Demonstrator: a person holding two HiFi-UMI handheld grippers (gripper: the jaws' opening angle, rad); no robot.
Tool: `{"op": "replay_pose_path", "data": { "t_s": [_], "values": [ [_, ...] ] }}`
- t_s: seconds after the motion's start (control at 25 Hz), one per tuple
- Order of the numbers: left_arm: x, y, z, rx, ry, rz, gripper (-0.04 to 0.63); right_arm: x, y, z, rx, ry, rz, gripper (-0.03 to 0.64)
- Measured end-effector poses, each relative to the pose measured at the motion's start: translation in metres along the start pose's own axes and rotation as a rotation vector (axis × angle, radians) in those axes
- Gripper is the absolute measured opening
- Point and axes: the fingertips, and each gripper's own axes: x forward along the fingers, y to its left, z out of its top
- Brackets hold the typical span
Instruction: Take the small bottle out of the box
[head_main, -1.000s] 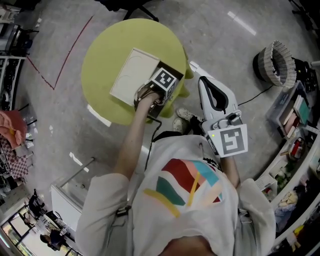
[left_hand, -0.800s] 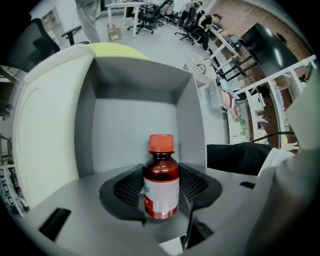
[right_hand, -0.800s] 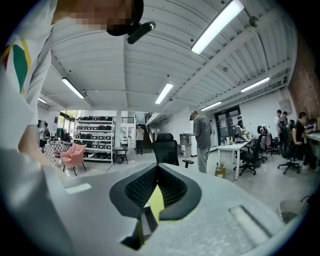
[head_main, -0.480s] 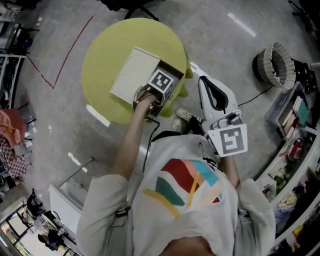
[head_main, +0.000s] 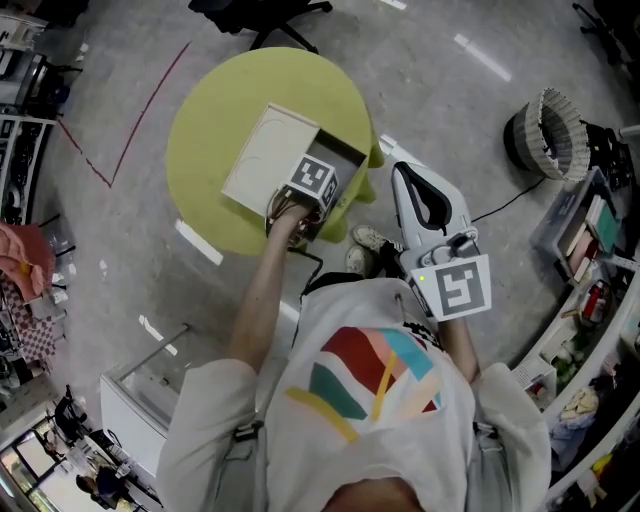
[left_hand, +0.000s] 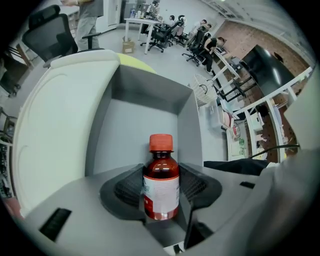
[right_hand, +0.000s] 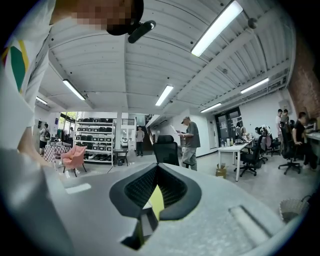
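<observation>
Gripping the bottle (left_hand: 161, 187) by its sides, the left gripper (left_hand: 161, 172) has a pad pressed against each flank, and the bottle stands upright with its orange cap (left_hand: 161, 142) clear above the jaws. It sits over the near end of the box (left_hand: 150, 97), whose grey walls rise beyond it and to its right, with bare grey floor in between. The white lid (left_hand: 50, 125) lies folded flat on the left. In the head view the box lies on the round green table (head_main: 205, 150), its open end close to the table's edge nearest the person. Concrete floor (head_main: 440, 90) surrounds the table, with a woven basket (head_main: 548, 130) well off to the right. The right gripper (right_hand: 156, 192) is held off the table beside the person's body, its jaws closed together on nothing.
</observation>
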Motion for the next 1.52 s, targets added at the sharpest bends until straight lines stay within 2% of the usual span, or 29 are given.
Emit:
{"op": "replay_pose_path", "data": {
  "t_s": [0.16, 0.28, 0.6, 1.0, 1.16, 1.4, 1.52],
  "values": [
    [-0.006, -0.003, 0.000, -0.040, -0.048, -0.032, 0.221, -0.003, -0.001, 0.000, 0.005, -0.001, 0.002, 0.003],
    [-0.018, -0.007, 0.002, -0.036, -0.088, -0.042, 0.221, -0.003, -0.001, 0.003, 0.011, -0.003, 0.009, 0.002],
    [-0.077, -0.010, 0.019, -0.056, -0.310, -0.023, 0.221, 0.000, 0.006, 0.009, -0.007, -0.023, 0.048, 0.003],
    [-0.200, -0.028, 0.052, -0.030, -0.808, 0.038, 0.222, 0.007, 0.017, 0.017, -0.031, -0.033, 0.079, 0.003],
    [-0.236, -0.039, 0.058, -0.050, -1.008, 0.043, 0.222, 0.009, 0.020, 0.023, -0.040, -0.053, 0.087, 0.003],
    [-0.286, -0.054, 0.050, -0.022, -1.309, 0.133, 0.222, 0.010, 0.028, 0.028, -0.052, -0.063, 0.102, 0.003],
    [-0.306, -0.063, 0.040, -0.005, -1.415, 0.193, 0.222, 0.009, 0.031, 0.030, -0.065, -0.065, 0.106, 0.003]
  ]
}}
